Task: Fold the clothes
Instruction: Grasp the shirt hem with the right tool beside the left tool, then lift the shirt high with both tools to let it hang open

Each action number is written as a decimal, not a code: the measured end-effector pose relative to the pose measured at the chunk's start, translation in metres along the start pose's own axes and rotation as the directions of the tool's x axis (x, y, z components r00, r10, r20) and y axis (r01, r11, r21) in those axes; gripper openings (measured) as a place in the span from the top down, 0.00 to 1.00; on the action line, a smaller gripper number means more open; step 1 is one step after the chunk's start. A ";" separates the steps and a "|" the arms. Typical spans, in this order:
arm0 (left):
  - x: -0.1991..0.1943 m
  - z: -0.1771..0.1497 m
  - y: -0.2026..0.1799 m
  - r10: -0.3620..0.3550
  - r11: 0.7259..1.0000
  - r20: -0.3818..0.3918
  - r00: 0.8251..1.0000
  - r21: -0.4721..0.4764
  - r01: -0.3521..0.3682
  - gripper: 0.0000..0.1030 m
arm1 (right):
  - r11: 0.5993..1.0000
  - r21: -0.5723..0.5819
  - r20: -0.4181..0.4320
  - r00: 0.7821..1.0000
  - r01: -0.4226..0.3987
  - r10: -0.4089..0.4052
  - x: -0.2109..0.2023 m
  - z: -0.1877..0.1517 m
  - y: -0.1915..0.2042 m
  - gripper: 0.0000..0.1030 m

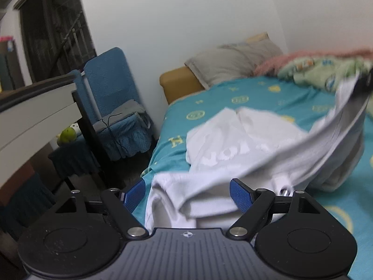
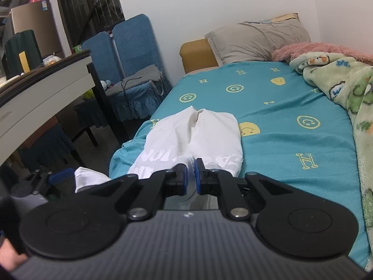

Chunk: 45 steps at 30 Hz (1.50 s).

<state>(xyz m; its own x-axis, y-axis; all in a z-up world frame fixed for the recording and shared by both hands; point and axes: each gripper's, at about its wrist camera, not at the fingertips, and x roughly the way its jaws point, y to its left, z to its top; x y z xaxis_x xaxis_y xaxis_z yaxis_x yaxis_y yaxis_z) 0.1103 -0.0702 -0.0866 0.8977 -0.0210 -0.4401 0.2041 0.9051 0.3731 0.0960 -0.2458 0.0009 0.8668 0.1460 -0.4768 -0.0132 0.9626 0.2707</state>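
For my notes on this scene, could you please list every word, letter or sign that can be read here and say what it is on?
"H": a yellow letter repeated across the teal bedsheet, among smiley faces.
White lettering on the white garment: folded and creased, unreadable.
Print on the green blanket: cartoon pictures, with blue marks too small to read.
Label on the brown box at the far left: too small to read.

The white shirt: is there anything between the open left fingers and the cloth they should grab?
Nothing visible. The left gripper is open and a fold of the white shirt already lies between its fingers, untouched by the pads. The right gripper is shut on another part of the shirt.
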 end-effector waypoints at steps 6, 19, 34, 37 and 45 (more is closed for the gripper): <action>0.007 -0.007 0.001 0.042 0.999 -0.010 0.999 0.016 -0.041 0.21 | 1.000 0.016 0.027 1.000 0.007 -0.007 -0.005 0.001 -0.002 0.90; 0.023 -0.012 0.046 0.136 0.958 -0.108 0.985 -0.239 -0.159 0.19 | 0.990 -0.013 0.001 0.990 0.142 -0.142 0.012 -0.004 -0.010 0.89; -0.015 -0.012 0.093 0.113 0.857 -0.078 0.990 -0.496 -0.137 0.18 | 0.946 -0.125 -0.122 0.941 0.300 -0.315 0.037 -0.025 -0.009 0.43; -0.020 -0.013 0.100 0.101 0.846 -0.072 0.992 -0.518 -0.124 0.18 | 0.950 -0.112 -0.145 0.941 0.292 -0.307 0.036 -0.027 -0.009 0.43; -0.031 -0.012 0.101 0.089 0.846 -0.050 0.995 -0.523 -0.102 0.18 | 0.944 -0.091 -0.113 0.939 0.317 -0.326 0.027 -0.027 -0.008 0.43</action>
<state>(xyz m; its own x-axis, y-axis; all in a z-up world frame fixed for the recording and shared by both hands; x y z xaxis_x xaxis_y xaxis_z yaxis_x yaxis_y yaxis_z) 0.0985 0.0266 -0.0454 0.8917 0.0813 -0.4453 -0.1235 0.9901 -0.0665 0.1064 -0.2431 -0.0362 0.7617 -0.1508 -0.6301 0.2170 0.9758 0.0288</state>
